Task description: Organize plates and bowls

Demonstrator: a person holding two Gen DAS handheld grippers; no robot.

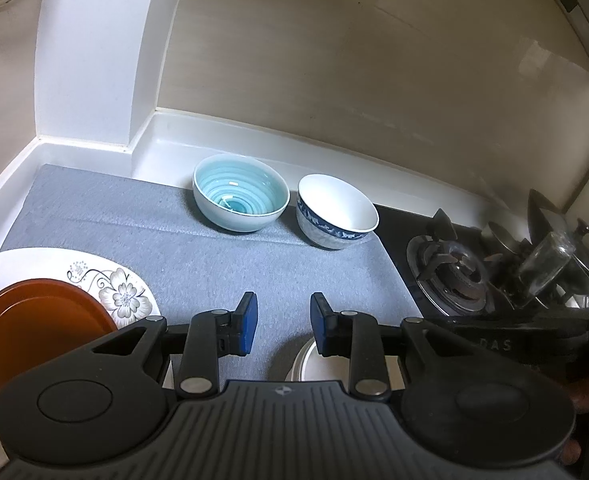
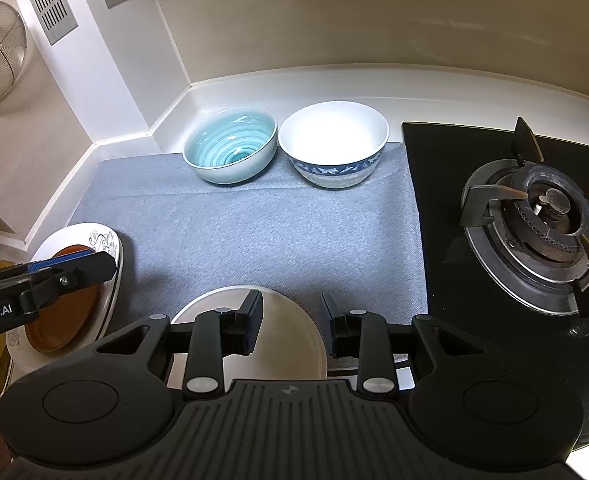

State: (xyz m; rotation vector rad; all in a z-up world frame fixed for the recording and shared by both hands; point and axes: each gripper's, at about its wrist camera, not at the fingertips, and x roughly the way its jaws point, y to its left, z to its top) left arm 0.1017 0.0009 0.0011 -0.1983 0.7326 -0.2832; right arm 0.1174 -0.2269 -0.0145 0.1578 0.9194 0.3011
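- Right now the teal bowl (image 2: 230,148) and the blue-banded white bowl (image 2: 333,144) stand upright, mouths up, side by side at the back edge of the grey mat (image 2: 254,236), near the wall; their rims look close to touching, though I cannot tell for certain.
- Being round, neither bowl has a long axis; the pair forms a row running left to right along the back of the mat.
- At the mat's left edge lies a flowered white plate (image 1: 122,292), flat, with a brown plate (image 1: 42,320) resting flat on top of it.
- Close to the mat's front edge sits a plain white plate (image 2: 278,332), face up, just under the right gripper (image 2: 290,326).
- The right gripper's jaws stand apart above that plate, gripping nothing; whether a fingertip brushes the plate is unclear.
- The left gripper (image 1: 283,322) also has its jaws apart, with bare mat between them and nothing held; in the right wrist view it hangs over the brown plate.
- Both grippers' bodies cover the front of the plain white plate and part of the brown plate.
- A gas burner (image 2: 546,212) sits to the mat's right; in the left wrist view a glass item by it is blurred and hard to make out.
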